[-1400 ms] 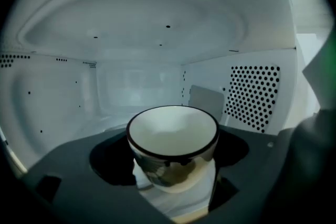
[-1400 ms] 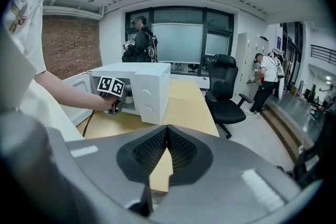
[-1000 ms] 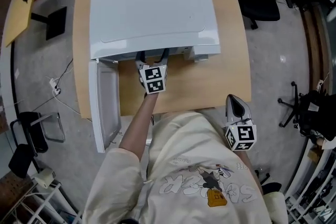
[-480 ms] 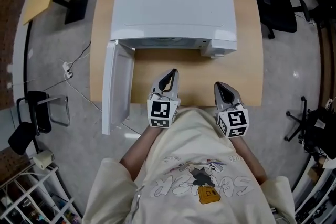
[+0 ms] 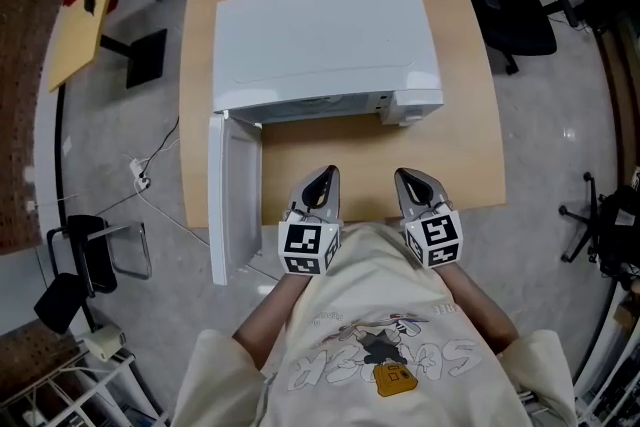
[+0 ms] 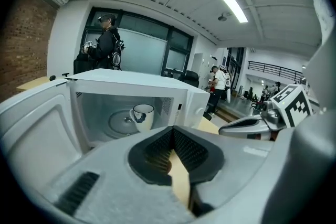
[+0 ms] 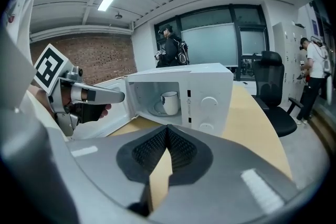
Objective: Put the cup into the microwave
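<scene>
The left claw (image 5: 327,173) and right claw (image 5: 401,175) are both closed and empty, side by side over the bench (image 5: 470,145) edge. The cup (image 6: 142,115) stands inside the open microwave (image 5: 320,35), ahead of both claws.

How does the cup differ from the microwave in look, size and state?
The cup is small and round; the microwave is a large box around it. The cup stands upright on the turntable, open at its top; the microwave is open at its front, its door swung out to the left. The cup bears a dark mark on its side; the microwave's top is plain. Both are white.
</scene>
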